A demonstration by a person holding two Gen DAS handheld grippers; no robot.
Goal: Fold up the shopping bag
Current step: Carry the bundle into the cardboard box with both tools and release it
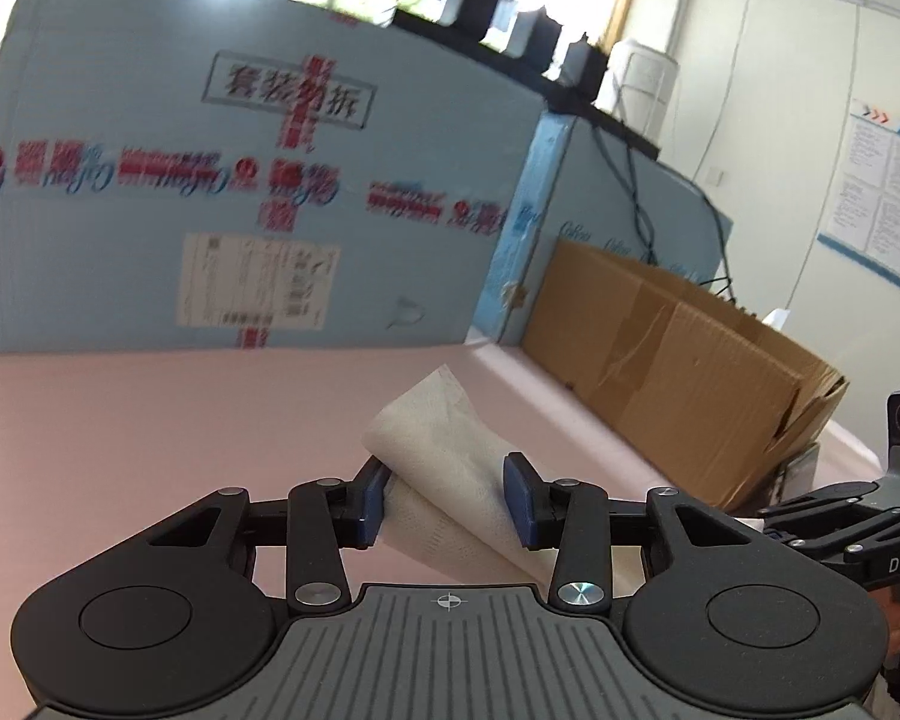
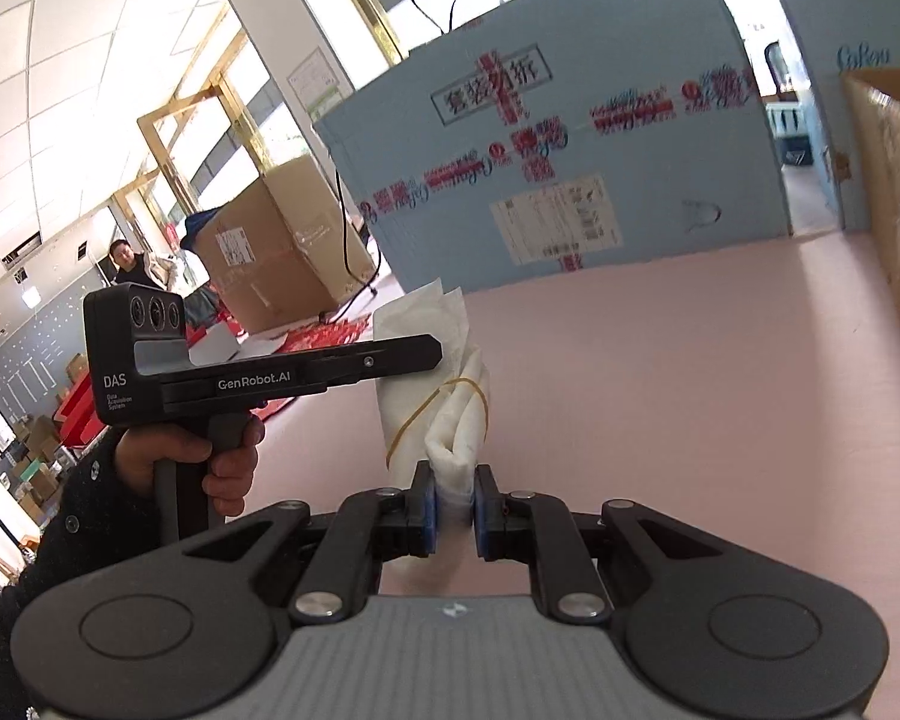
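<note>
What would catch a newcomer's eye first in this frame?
The rolled white shopping bag, with a yellow rubber band looped round it, is held above the pink tabletop. The right gripper pinches its near end and the left gripper straddles it. Behind looms a large light-blue carton with red tape.

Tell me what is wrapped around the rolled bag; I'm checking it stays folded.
A yellow rubber band loops around the white rolled bag. The left gripper hides part of the bag.
</note>
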